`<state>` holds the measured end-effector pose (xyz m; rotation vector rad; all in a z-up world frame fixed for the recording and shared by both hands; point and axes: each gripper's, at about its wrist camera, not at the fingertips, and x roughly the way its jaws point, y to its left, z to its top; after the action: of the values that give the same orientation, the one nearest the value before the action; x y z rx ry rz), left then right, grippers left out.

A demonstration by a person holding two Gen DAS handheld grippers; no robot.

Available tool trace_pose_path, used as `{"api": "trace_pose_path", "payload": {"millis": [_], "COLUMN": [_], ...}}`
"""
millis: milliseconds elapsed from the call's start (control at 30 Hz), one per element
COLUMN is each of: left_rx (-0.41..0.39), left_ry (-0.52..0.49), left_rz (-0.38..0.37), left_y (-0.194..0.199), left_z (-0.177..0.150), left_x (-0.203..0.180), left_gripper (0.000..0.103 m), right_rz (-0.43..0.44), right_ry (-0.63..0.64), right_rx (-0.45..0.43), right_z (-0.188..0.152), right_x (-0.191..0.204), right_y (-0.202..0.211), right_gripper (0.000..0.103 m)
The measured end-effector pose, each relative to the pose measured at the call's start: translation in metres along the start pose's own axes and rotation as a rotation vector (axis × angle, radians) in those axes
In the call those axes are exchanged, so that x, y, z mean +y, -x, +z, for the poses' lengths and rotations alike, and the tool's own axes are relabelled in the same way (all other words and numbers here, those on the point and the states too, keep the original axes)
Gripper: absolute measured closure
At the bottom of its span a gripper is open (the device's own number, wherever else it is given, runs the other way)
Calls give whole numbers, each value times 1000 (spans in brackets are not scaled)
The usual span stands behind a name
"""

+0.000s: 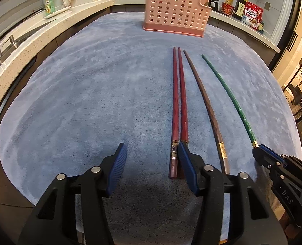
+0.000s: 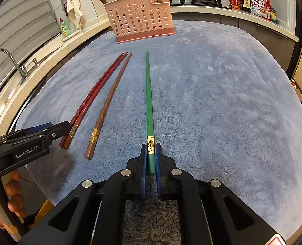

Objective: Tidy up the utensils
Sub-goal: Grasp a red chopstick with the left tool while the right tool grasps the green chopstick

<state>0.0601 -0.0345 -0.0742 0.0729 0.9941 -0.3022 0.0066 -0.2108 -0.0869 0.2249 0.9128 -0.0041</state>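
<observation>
My right gripper (image 2: 151,159) clamped on the slim green chopstick (image 2: 148,102) at its gold-banded end, left gripper (image 1: 151,157) open by the red chopstick pair (image 1: 178,110)

Chopstick lies on the blue fleece-covered surface (image 2: 222,102); I'd lift level, then tip it into the pink perforated plastic holder (image 2: 140,16). Only right view shows the pinch and chopsticks already in the holder; left view shows my open jaws

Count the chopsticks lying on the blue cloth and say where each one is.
4. Two red chopsticks lie together at the left, a brown chopstick beside them, and a green chopstick sits between the right gripper's fingers. More stand in the pink basket.
</observation>
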Motion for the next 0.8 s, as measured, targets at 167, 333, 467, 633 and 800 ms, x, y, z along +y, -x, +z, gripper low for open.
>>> {"api": "trace_pose_path", "payload": {"millis": [167,333,467,633,800], "left_rx": [5,7,1,4,18], "left_ry": [9,5,-13,-8,9], "left_rz": [-16,1,19,-2,-24], "left_y": [-2,-5,-5,-3,1], "left_z": [2,2,0,-1,0], "left_x": [2,1,-2,1,5], "left_gripper": [61,62,66,92,96], "right_rz": [2,1,0,2,12], "right_ry": [-2,-1,-1,-2,-6], "right_rx": [1,0,0,1,-11], "right_z": [0,0,0,0,2], "right_x": [0,0,0,0,1], "right_y": [0,0,0,0,6], "right_gripper": [96,96,96,96,96]}}
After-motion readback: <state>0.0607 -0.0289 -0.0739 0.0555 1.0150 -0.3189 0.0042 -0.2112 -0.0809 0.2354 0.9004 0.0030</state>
